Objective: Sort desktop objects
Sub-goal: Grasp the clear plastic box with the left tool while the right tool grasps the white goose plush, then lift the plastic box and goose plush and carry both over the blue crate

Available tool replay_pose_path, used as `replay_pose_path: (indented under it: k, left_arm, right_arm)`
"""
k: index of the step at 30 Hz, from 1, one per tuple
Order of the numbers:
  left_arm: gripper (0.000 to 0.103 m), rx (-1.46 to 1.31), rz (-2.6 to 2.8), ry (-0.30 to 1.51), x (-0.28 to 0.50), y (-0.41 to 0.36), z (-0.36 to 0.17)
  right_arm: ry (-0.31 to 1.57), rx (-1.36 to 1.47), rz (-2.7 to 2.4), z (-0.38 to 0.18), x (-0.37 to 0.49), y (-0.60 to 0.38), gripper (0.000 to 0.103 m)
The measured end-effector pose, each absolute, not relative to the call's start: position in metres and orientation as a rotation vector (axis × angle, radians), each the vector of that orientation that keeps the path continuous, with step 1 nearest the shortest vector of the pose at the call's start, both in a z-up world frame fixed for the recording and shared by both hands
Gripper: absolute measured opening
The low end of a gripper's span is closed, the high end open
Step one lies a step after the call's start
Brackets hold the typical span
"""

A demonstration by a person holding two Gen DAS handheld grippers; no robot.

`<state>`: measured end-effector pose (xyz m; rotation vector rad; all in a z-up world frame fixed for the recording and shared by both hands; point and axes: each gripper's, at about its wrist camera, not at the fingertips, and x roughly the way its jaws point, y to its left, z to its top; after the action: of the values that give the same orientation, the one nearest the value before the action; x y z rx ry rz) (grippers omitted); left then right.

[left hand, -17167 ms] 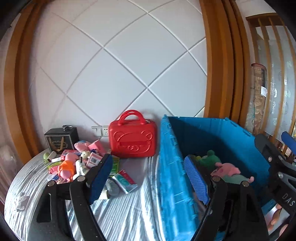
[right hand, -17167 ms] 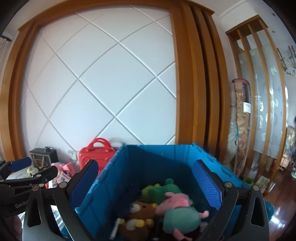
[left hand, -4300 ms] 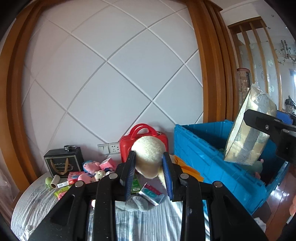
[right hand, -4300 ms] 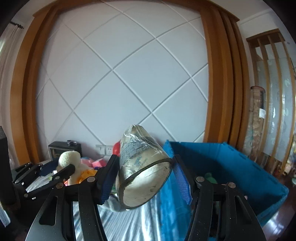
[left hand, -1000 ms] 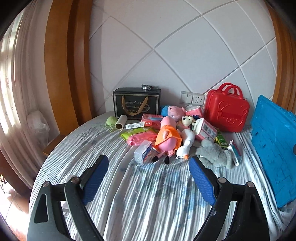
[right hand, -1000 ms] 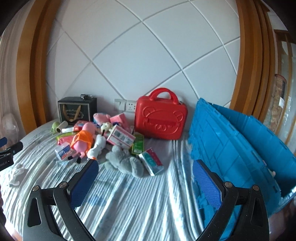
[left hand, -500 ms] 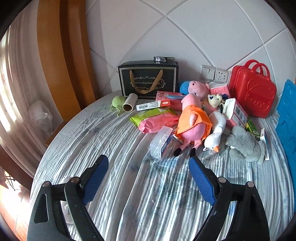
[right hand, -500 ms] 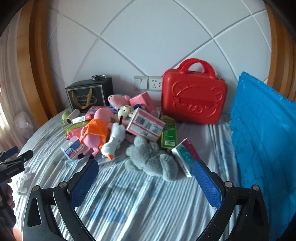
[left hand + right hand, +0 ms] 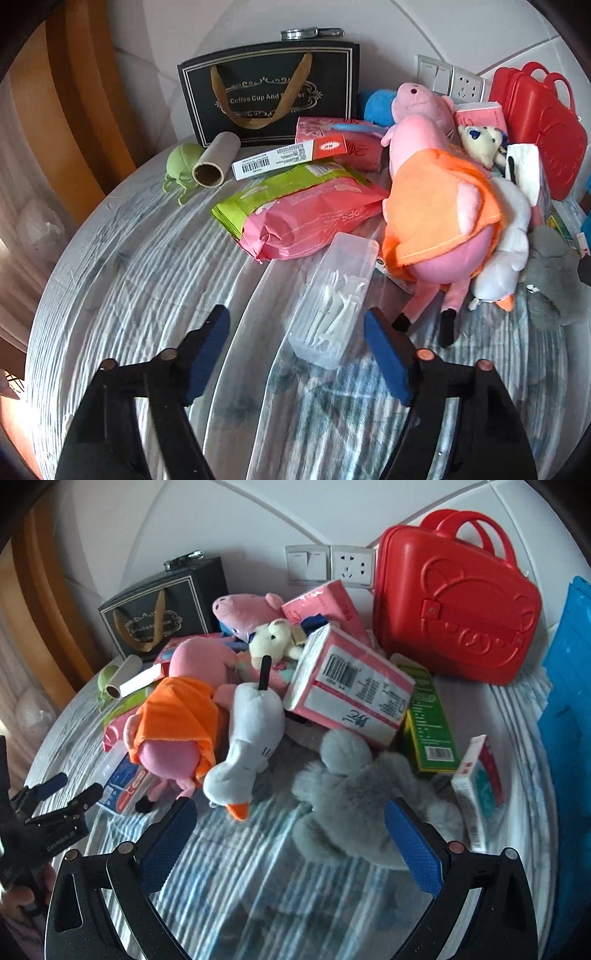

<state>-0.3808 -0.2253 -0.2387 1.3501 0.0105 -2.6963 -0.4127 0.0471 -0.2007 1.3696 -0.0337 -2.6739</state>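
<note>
A heap of toys and packets lies on the striped cloth. In the left wrist view a clear plastic box of floss picks point(image 9: 334, 299) lies between the fingers of my left gripper point(image 9: 297, 325); its jaws are closing and the pads stand apart from the box. Beside it lies a pink pig plush in an orange dress point(image 9: 436, 218). In the right wrist view my right gripper point(image 9: 288, 819) is open just above a grey plush point(image 9: 354, 794), with a white goose plush point(image 9: 247, 746) to its left. My left gripper point(image 9: 59, 794) shows at that view's left edge.
A black gift bag point(image 9: 273, 88) and a red toy suitcase point(image 9: 458, 609) stand by the wall. Pink wipes point(image 9: 306, 218), a pink tissue box point(image 9: 351, 690), a green box point(image 9: 424, 716), a cardboard tube point(image 9: 214, 162) and a small teal-and-red box point(image 9: 480, 786) lie around. The blue crate point(image 9: 569, 701) stands at right.
Both grippers have dropped and moved in towards the heap, which now fills the views. The left gripper's fingers have come closer together around the clear box. The right stays wide.
</note>
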Motion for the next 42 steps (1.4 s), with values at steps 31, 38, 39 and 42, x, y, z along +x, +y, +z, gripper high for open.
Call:
replay_pose_path:
  k: [31, 38, 39, 42]
  left_arm:
    - [0.032, 1.219, -2.734, 0.054, -0.338, -0.201, -0.211]
    - [0.032, 1.175, -2.793, 0.043, -0.263, -0.183, -0.174]
    - [0.032, 1.157, -2.810, 0.036, -0.253, -0.180, -0.167]
    - [0.032, 1.087, -2.879, 0.003, -0.224, -0.170, -0.140]
  right_arm:
    - [0.049, 1.312, -2.660, -0.212, -0.409, 0.015, 0.043]
    - [0.100, 1.244, -2.701, -0.171, -0.324, 0.013, 0.043]
    - [0.107, 1.228, -2.713, -0.163, -0.310, 0.014, 0.043]
    - [0.129, 1.170, -2.766, -0.140, -0.270, 0.014, 0.043]
